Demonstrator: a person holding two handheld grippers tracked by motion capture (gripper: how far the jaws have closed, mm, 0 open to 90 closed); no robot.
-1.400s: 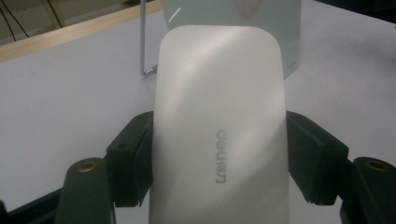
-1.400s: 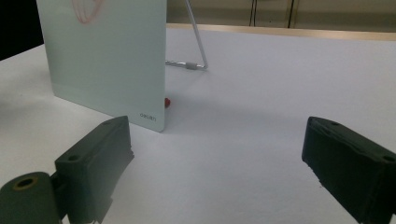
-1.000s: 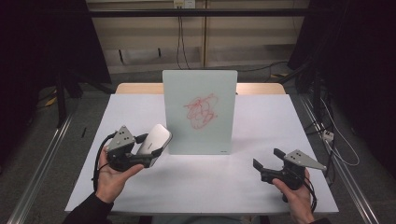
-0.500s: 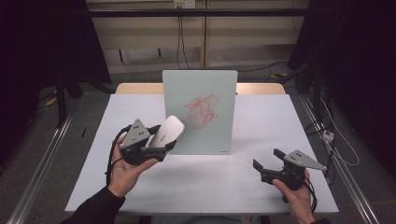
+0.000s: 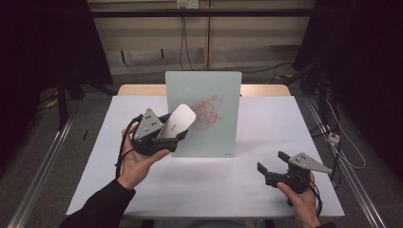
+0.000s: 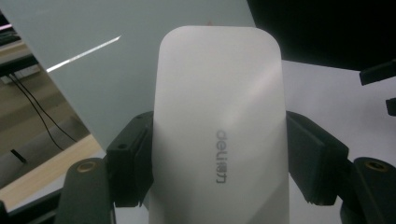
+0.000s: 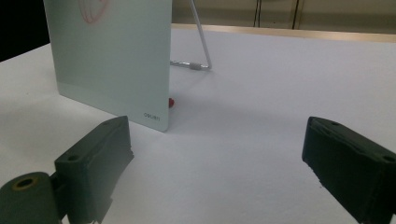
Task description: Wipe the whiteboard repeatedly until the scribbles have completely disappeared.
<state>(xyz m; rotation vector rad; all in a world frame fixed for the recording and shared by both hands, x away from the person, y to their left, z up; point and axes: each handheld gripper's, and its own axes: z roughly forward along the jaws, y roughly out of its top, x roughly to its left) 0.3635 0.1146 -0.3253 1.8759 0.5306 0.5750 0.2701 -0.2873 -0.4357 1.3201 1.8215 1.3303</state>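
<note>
White plastic, smooth and rounded at the corners: the eraser (image 5: 176, 121) sits pinched between the jaws of the left gripper (image 5: 164, 135), left of centre in the high view, its broad face tilted up and toward the upright board (image 5: 204, 85). In the left gripper view the eraser (image 6: 219, 135) rises from the bottom edge through the middle of the frame, a grey printed logo on its lower half, and the two black pads (image 6: 133, 163) press against its long sides. The pale green board (image 6: 107, 56) lies behind it in the upper left of that frame.

The board stands at the centre of the high view on the white bench (image 5: 266, 118), with a tangle of red scribble (image 5: 209, 113) across its middle. The eraser's upper end overlaps the board's left part in that view, just left of the scribble; whether it touches the surface cannot be told.

The right gripper (image 5: 274, 167) sits in the lower right of the high view, held low over the bench, its jaws spread with nothing between them. In the right gripper view the two black jaws stand far apart at the bottom corners, the white bench (image 7: 261, 93) between them, and the board's lower corner (image 7: 116, 60) fills the upper left, with its thin wire stand (image 7: 198, 35) behind it.
</note>
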